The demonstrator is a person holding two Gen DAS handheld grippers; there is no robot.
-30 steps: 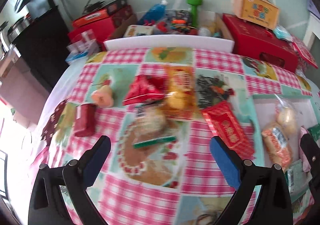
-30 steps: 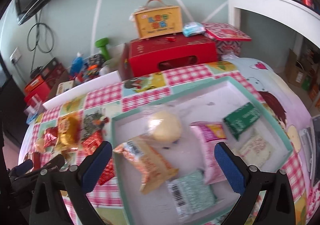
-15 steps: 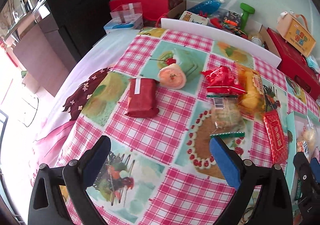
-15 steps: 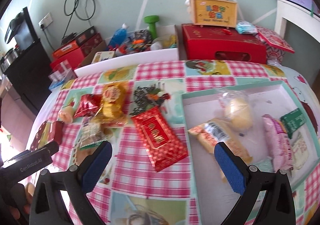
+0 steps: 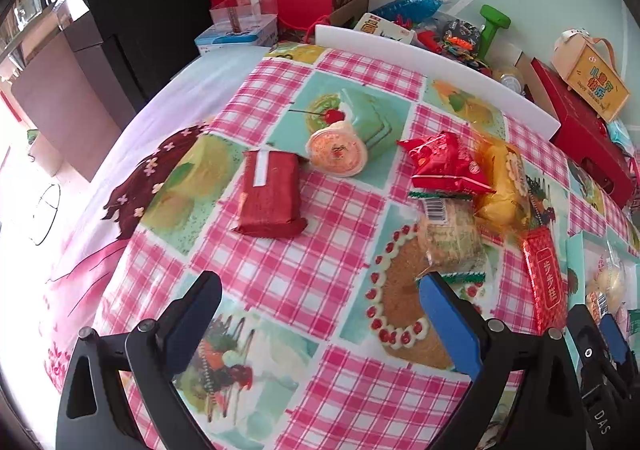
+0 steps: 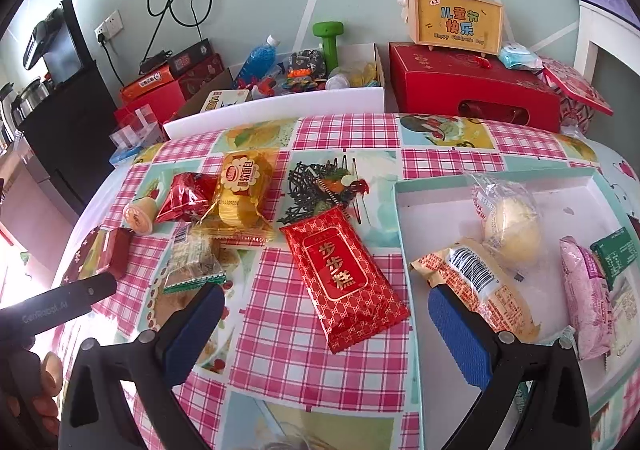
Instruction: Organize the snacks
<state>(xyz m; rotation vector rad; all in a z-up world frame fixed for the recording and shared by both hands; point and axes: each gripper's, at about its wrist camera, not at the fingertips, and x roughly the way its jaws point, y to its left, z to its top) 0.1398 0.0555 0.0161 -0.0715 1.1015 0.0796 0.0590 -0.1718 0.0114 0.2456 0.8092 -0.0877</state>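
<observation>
Two claws hover spread and empty above the counter (image 5: 280,274), which wears a pink-checked cloth. Left claw (image 5: 320,314): at its 12 o'clock lie a dark red foil brick pack (image 5: 270,195) and an orange jelly cup (image 5: 338,151), just beside each other. Right claw (image 6: 326,324): at 12 o'clock lies a flat red gold-lettered packet (image 6: 344,276); at 11 o'clock a yellow cake packet (image 6: 242,193) overlaps a crinkled red pouch (image 6: 186,195). At 2 o'clock a teal-rimmed white tray (image 6: 496,185) holds a clear-wrapped pale bun (image 6: 512,228), an orange barcode packet (image 6: 478,282) and a pink packet (image 6: 586,292).
</observation>
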